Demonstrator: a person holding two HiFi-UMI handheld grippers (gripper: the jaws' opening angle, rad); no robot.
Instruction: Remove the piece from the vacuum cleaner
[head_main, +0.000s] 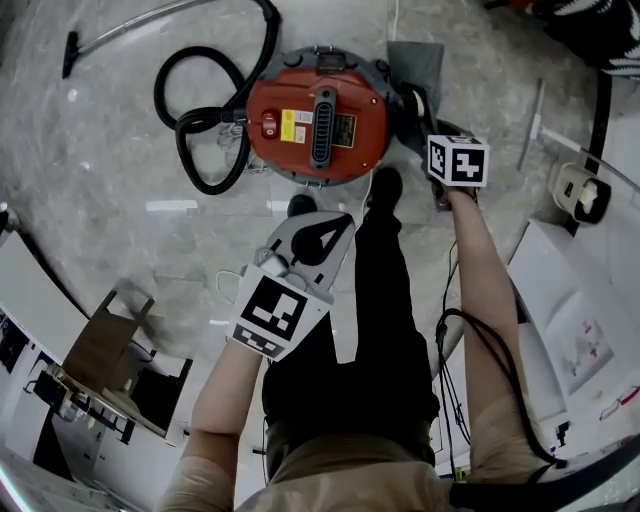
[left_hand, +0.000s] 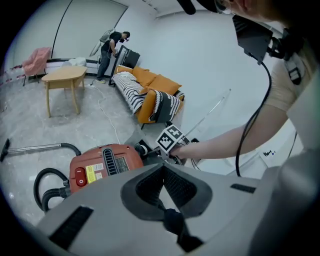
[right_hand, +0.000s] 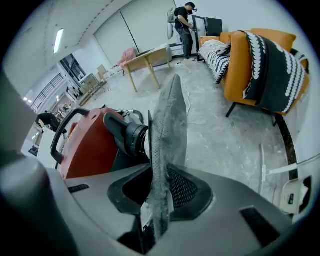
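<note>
A red round vacuum cleaner (head_main: 315, 125) stands on the floor ahead of me, also in the left gripper view (left_hand: 102, 165) and the right gripper view (right_hand: 87, 145). A flat grey felt-like piece (right_hand: 170, 115) stands upright beside the vacuum's black port. In the head view this grey piece (head_main: 415, 62) shows at the vacuum's right side. My right gripper (right_hand: 160, 172) is shut on its lower edge; in the head view that gripper (head_main: 445, 150) sits under its marker cube. My left gripper (left_hand: 163, 166) is shut and empty. It hovers above the floor just short of the vacuum (head_main: 335, 218).
A black hose (head_main: 195, 120) coils left of the vacuum, and its wand (left_hand: 35, 147) lies on the floor. An orange sofa (right_hand: 250, 60) and a wooden table (left_hand: 62, 77) stand farther back, where a person (left_hand: 107, 47) is. A white stand (head_main: 580, 190) is at right.
</note>
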